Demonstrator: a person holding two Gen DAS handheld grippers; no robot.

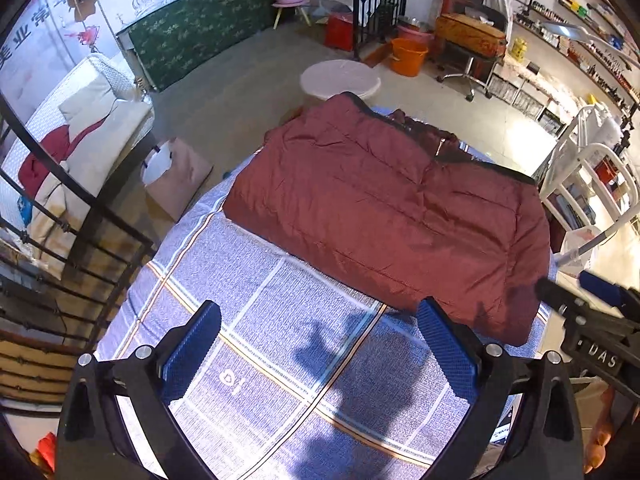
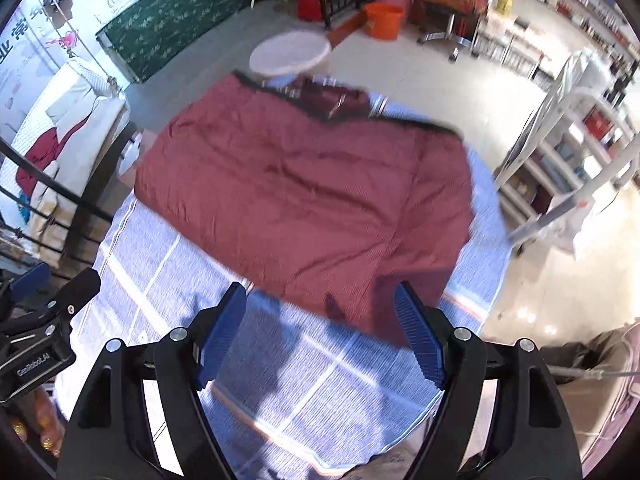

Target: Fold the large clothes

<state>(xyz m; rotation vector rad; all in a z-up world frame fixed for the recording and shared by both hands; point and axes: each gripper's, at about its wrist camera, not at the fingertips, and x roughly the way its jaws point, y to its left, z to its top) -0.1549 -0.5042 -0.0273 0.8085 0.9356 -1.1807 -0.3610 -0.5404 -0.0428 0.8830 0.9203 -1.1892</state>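
A dark red padded jacket (image 1: 384,208) lies folded into a rough rectangle on the blue checked cloth (image 1: 256,304) that covers the table. Its collar and zip show at the far edge (image 2: 332,106). In the right wrist view the same jacket (image 2: 304,200) fills the middle. My left gripper (image 1: 320,344) hangs open above the bare cloth, just short of the jacket's near edge, with nothing between its blue pads. My right gripper (image 2: 322,332) is open too, above the jacket's near edge, empty. Each gripper shows at the side of the other's view: the right gripper (image 1: 592,320), the left gripper (image 2: 40,320).
A black metal railing (image 1: 80,248) runs close by the table's left side. A round white stool (image 1: 340,78) stands beyond the far end. White shelving (image 1: 588,184) is at the right, an orange bucket (image 1: 408,56) farther back. A paper bag (image 1: 176,176) sits on the floor at left.
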